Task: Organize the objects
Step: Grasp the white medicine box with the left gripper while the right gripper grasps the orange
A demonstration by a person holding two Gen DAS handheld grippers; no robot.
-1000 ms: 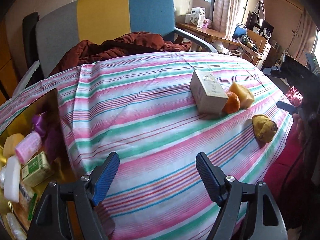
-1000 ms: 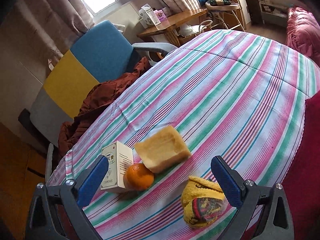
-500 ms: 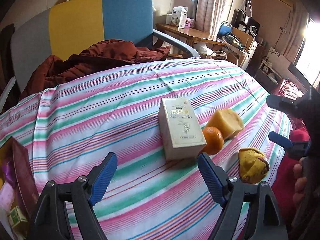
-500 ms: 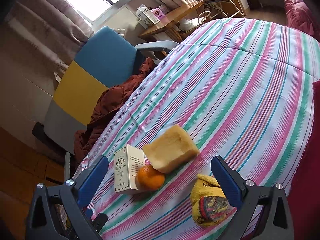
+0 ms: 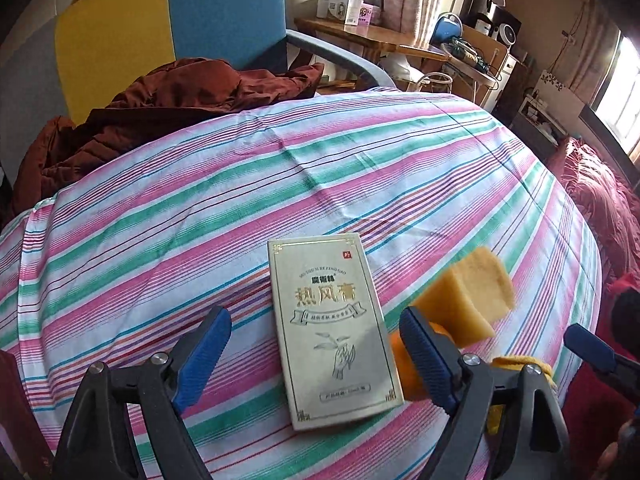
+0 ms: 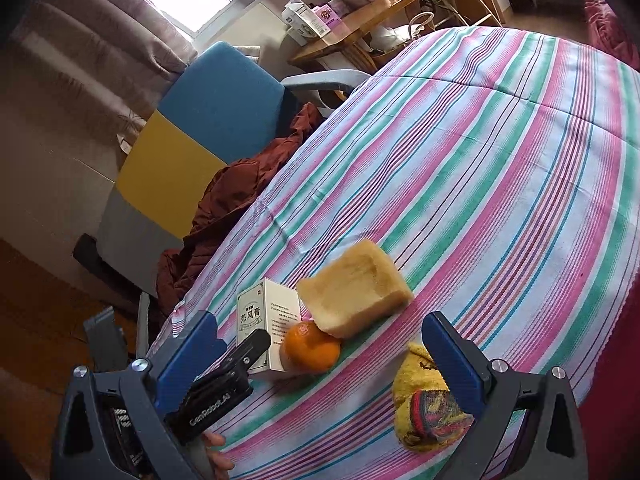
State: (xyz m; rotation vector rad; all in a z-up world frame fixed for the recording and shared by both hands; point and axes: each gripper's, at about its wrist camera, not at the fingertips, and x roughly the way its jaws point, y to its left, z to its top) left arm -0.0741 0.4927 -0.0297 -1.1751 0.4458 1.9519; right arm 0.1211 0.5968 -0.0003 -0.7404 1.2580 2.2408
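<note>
Left gripper jaws opening, straddling ointment box, untouched. Centre it; orange crowds right finger. Right gripper open, empty.

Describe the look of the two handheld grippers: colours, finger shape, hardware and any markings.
Both are alike. The left gripper has a dark grey plastic frame with triangular cut-outs, silver round bolts at the pivots, and two blue ribbed pads on wedge-shaped fingers. The right gripper is built the same, with smoother-looking blue pads. Seen from the right wrist camera, the left gripper's black body carries white "GenRobot.AI" lettering.
</note>
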